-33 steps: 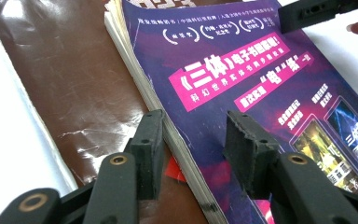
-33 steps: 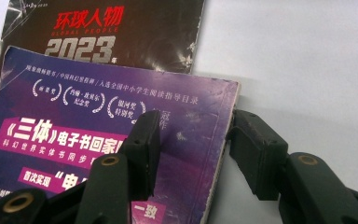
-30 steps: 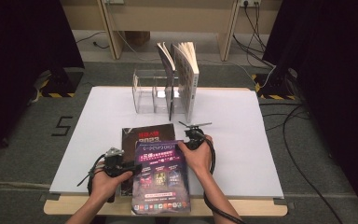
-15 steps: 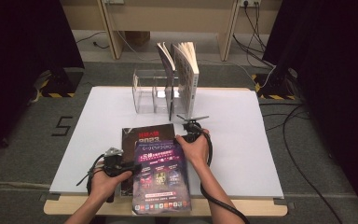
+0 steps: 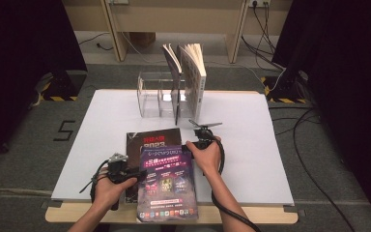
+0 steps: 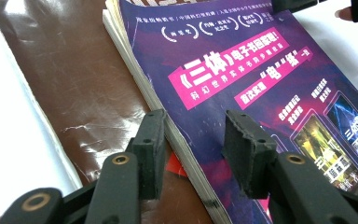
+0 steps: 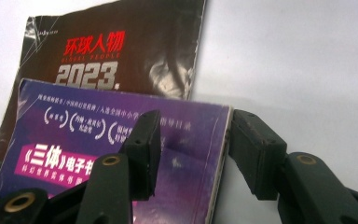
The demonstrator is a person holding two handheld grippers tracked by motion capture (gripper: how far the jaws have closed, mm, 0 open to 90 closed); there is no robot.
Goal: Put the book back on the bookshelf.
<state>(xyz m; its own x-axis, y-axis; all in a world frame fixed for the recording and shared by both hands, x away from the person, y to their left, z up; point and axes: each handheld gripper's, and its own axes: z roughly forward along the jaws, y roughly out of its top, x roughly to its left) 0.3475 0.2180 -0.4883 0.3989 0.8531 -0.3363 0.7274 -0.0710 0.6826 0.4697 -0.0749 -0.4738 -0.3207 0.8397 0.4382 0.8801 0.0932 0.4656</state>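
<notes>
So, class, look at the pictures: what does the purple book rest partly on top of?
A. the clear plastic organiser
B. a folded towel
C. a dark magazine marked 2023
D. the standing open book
C: the purple book overlaps the dark magazine, whose 2023 title shows above it in the right gripper view.

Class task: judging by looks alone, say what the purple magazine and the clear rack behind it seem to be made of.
Purple magazine: paper with a glossy coated cover; light glares off it and a stack of page edges shows along its side. Clear rack: probably transparent acrylic; the table shows through its walls, though glass cannot be ruled out.
</notes>
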